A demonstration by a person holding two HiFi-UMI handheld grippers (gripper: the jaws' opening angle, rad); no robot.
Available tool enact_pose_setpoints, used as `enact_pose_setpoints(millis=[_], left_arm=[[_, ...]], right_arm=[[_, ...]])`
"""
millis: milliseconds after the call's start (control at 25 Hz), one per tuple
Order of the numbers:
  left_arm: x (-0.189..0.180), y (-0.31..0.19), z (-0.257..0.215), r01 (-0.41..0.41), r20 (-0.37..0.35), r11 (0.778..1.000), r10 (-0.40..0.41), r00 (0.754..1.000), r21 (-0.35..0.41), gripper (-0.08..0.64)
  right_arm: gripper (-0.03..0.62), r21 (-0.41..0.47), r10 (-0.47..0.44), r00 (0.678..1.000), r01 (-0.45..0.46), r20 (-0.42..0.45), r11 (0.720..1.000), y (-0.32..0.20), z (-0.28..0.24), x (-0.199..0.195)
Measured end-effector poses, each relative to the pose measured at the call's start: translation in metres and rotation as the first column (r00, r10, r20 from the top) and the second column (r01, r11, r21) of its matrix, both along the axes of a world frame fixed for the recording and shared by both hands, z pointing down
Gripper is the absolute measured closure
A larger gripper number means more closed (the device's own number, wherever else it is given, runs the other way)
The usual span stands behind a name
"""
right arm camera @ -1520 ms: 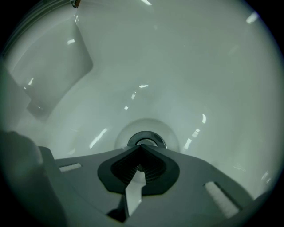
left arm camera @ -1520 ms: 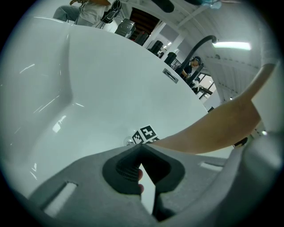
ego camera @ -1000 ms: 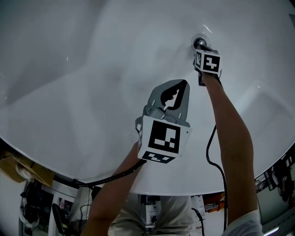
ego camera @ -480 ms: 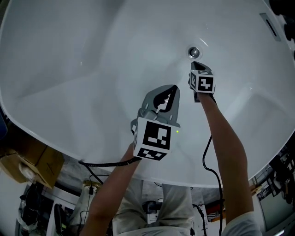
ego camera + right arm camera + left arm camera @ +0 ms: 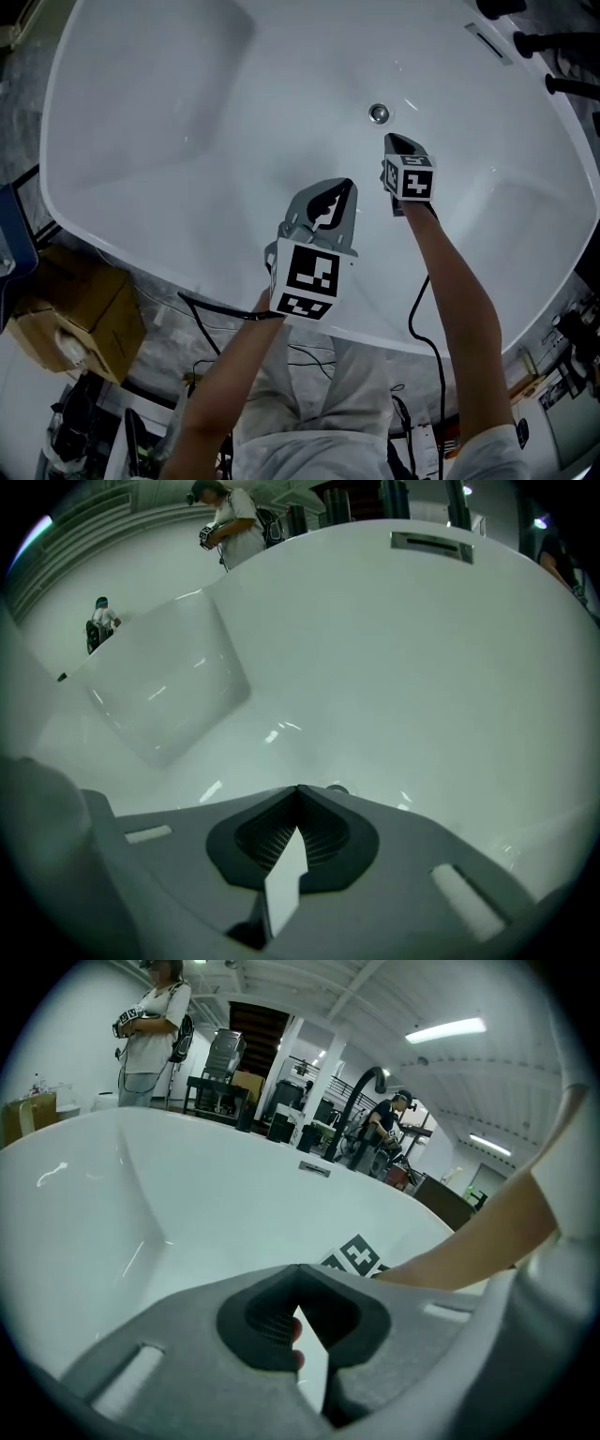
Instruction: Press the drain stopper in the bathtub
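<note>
The round metal drain stopper [image 5: 378, 113] sits in the floor of the white bathtub [image 5: 187, 141]. My right gripper [image 5: 391, 140] hangs just short of it, a little nearer to me, shut with nothing in it. In the right gripper view only the stopper's edge [image 5: 337, 789] peeks over the closed jaw tips of that gripper [image 5: 298, 791]. My left gripper [image 5: 348, 185] is held over the tub's middle, left of the right arm, also shut and empty. Its own view shows the left gripper's tips [image 5: 298, 1269] meeting, with the right gripper's marker cube [image 5: 354, 1253] beyond.
A slotted overflow plate [image 5: 489, 42] and dark tap fittings [image 5: 553, 42] stand at the tub's far right rim. A cardboard box [image 5: 80, 314] and cables [image 5: 211, 314] lie outside the near rim. People stand beyond the tub [image 5: 150, 1026].
The right gripper, which was at the stopper a second ago, has drawn back from it. Both grippers and the head camera have risen, so more of the tub shows.
</note>
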State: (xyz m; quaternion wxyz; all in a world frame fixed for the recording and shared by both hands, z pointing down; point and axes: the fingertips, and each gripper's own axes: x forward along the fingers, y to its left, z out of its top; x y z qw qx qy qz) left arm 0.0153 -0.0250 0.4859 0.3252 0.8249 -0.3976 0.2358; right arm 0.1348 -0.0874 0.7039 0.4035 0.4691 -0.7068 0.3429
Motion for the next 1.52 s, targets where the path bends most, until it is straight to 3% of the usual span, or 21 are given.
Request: enact_pose_setpoints(millis=[240, 480, 840, 1080, 1320, 1520], left_arm=[[0.007, 0.027, -0.048, -0.052, 0.017, 0.998, 0.052, 0.999, 0.018, 0.561], [0.007, 0.037, -0.096, -0.018, 0.008, 0.999, 0.018, 1.000, 0.027, 0.561], [0.020, 0.067, -0.180, -0.034, 0.017, 0.998, 0.033, 0.999, 0.045, 0.561], [0.032, 0.093, -0.220, -0.030, -0.003, 0.999, 0.031, 1.000, 0.027, 0.561], [0.044, 0.103, -0.281, -0.064, -0.013, 0.996, 0.065, 0.998, 0.061, 0.561], [0.061, 0.112, -0.331, -0.091, -0.009, 0.989, 0.093, 0.996, 0.113, 0.561]], right_arm=[[0.589, 0.078, 0.022, 0.998, -0.027, 0.060, 0.997, 0.004, -0.069, -0.002], [0.589, 0.155, -0.087, 0.994, 0.075, 0.067, 0.985, 0.015, -0.140, -0.001], [0.589, 0.236, -0.135, 0.982, 0.101, 0.132, 0.966, 0.050, -0.262, 0.009], [0.589, 0.277, -0.207, 0.971, 0.167, 0.120, 0.946, 0.076, -0.332, 0.016], [0.589, 0.346, -0.208, 0.963, 0.138, 0.173, 0.928, 0.102, -0.413, 0.019], [0.591, 0.405, -0.162, 0.957, 0.054, 0.239, 0.913, 0.128, -0.482, 0.029]])
